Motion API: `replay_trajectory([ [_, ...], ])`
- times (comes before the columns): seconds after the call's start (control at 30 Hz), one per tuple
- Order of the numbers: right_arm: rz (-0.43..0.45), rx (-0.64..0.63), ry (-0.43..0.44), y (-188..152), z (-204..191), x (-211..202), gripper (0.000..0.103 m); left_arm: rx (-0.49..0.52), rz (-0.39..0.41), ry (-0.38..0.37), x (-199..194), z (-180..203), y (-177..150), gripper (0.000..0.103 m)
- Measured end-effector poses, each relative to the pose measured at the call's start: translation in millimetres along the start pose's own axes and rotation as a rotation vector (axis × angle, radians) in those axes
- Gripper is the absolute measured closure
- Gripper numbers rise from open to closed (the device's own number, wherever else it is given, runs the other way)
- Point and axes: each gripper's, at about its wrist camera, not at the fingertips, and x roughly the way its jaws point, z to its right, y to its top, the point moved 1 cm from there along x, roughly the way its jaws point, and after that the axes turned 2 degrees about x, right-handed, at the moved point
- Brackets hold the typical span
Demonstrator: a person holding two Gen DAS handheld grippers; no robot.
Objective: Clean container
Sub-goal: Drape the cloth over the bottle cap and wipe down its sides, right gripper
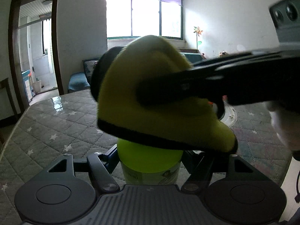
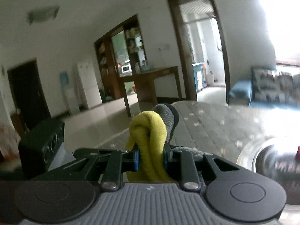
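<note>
Cloth (image 2: 150,136) fills the jaws of our right gripper (image 2: 151,159): a yellow-green fleece folded over itself, with a grey layer showing behind it, pinched tight between the two blue-padded fingers (image 2: 136,159) so that only the thickness of the fabric keeps them apart. From the left wrist view we see the same cloth (image 1: 150,93) from the other side, a broad yellow pad edged in black, with the right gripper (image 1: 215,82) reaching in from the right as a dark, blurred bar.

Our left gripper (image 1: 150,161) holds the container (image 1: 150,166), a pale jar with a bright green lid and a printed label, standing upright between the fingers. The fingers are closed in against its sides, though the cloth hides the tips, so we judge the grip from the linkages and the jar's position rather than from seeing contact. The cloth sits directly on top of the green lid, touching it and covering most of it.

Below both grippers lies a grey quilted mattress (image 1: 56,127) patterned with small white stars. On it, to the right, we see a round metal bowl (image 2: 266,157), blurred in the right wrist view; something small and red shows in it, but we cannot tell what. A window (image 1: 144,13) with a purple blind lights the room behind.
</note>
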Motion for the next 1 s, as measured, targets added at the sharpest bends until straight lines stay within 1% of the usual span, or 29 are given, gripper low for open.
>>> replay_trajectory([
  [0.07,-0.012,-0.065,-0.030,3,-10,5,0.080,-0.001,0.000,-0.001,0,0,0,0.032],
  [0.17,-0.024,-0.091,-0.060,6,-18,14,0.080,0.000,-0.001,-0.001,0,-1,1,0.032],
  [0.23,-0.030,-0.070,-0.077,8,-16,20,0.080,0.002,-0.001,-0.001,0,0,1,0.032],
  [0.33,-0.038,-0.003,-0.098,7,-12,22,0.080,0.004,0.000,-0.003,0,-1,1,0.032],
  [0.4,-0.044,0.042,-0.102,4,-7,21,0.080,0.004,0.000,-0.004,0,-1,2,0.032],
  [0.43,-0.048,0.063,-0.107,1,3,20,0.080,0.003,0.000,-0.004,0,-1,2,0.032],
  [0.53,-0.059,0.086,-0.120,-5,16,16,0.080,0.003,0.001,-0.005,0,-2,2,0.032],
  [0.67,-0.078,0.086,-0.123,-14,20,11,0.080,0.004,0.000,-0.005,1,-2,0,0.032],
  [0.83,-0.037,0.088,-0.097,-15,13,-4,0.080,0.006,0.000,-0.003,2,-2,-2,0.032],
  [1.0,0.015,0.013,-0.077,-6,-3,-12,0.080,0.002,-0.001,-0.003,0,-1,-2,0.032],
])
